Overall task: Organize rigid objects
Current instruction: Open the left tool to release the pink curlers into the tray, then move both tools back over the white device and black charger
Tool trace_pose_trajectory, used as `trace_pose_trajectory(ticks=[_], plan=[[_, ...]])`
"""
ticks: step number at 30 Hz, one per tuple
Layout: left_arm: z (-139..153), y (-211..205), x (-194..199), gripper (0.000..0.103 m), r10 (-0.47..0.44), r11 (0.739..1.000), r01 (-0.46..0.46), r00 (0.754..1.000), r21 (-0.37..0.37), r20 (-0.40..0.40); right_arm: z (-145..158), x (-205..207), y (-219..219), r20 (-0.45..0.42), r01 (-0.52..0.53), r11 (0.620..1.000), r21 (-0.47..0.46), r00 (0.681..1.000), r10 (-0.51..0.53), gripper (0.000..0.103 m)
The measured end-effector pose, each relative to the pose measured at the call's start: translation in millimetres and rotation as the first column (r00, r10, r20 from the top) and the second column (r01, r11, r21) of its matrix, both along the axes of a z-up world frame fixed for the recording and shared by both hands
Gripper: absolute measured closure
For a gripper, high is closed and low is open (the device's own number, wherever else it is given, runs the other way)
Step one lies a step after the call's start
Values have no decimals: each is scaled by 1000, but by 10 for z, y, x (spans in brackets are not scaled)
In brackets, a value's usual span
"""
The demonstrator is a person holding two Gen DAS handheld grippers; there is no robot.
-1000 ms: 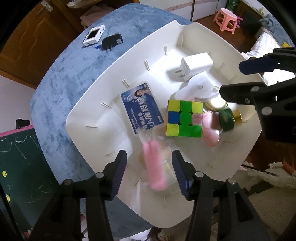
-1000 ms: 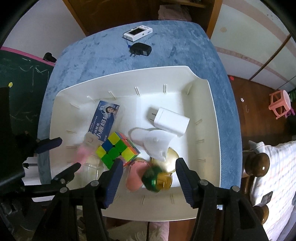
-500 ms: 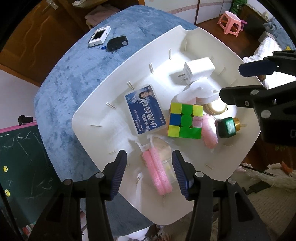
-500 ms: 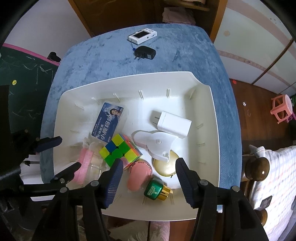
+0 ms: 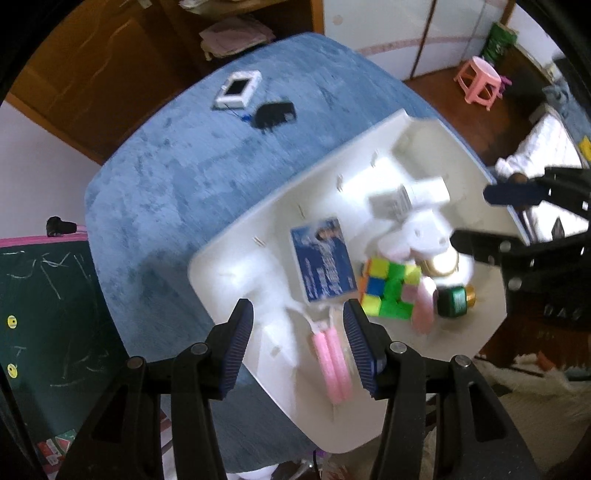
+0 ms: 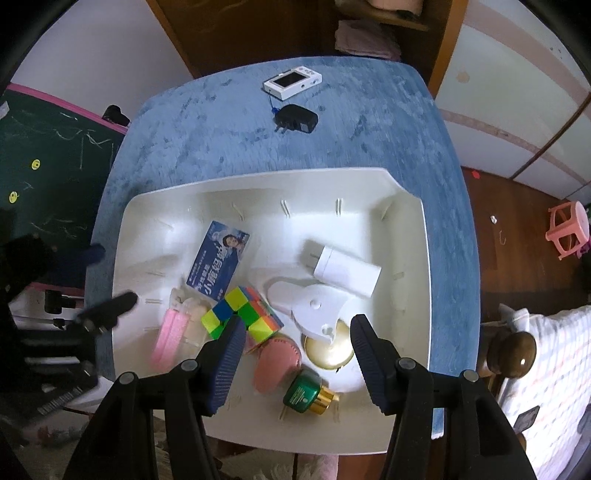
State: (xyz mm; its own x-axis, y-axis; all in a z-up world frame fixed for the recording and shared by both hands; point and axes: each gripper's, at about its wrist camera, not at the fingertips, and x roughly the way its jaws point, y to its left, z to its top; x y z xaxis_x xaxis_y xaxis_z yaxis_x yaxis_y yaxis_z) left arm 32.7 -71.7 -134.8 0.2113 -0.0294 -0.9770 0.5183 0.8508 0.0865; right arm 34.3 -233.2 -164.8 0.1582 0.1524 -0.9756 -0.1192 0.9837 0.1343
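With both my left gripper (image 5: 298, 341) and right gripper (image 6: 296, 354) part-open and empty above the tray (image 6: 413, 258), I should descend squarely onto the green jar (image 6: 302, 392) near its front edge.

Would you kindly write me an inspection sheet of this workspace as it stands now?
Surface: blue table, holding a white tray.
Job's things: in the tray, puzzle cube, blue card, white charger, white fan-shaped piece, pink brush, pink pad, gold lid, green jar.
Clutter: white device and black plug on the table, outside the tray.
Grippers: left gripper and right gripper open, empty, above the tray.
Cables: nothing seen.
Surroundings: chalkboard, pink stool, wooden cabinet.
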Motion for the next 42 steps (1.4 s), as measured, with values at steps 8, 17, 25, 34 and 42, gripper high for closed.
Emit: trace_pose_trajectory(ticks=[8, 17, 25, 34, 42], plan=[[313, 0, 496, 48, 30, 1000, -30, 997, -8, 72, 152, 356, 9, 59, -87, 995, -54, 994, 90, 43], [612, -84, 1463, 29, 80, 997, -78, 986, -22, 145, 432, 1039, -12, 159, -172, 980, -103, 969, 187, 43], [208, -235, 2266, 29, 94, 995, -94, 995, -20, 35, 324, 1849, -86, 205, -297, 954, -34, 932, 298, 37], [-538, -451, 2879, 29, 105, 994, -105, 993, 8, -62, -358, 2261, 81, 236, -560, 828, -27, 801, 549, 37], [-1005, -557, 3226, 29, 126, 992, -122, 985, 34, -121, -895, 2260, 203, 254, -664, 748, 8, 724, 641, 37]])
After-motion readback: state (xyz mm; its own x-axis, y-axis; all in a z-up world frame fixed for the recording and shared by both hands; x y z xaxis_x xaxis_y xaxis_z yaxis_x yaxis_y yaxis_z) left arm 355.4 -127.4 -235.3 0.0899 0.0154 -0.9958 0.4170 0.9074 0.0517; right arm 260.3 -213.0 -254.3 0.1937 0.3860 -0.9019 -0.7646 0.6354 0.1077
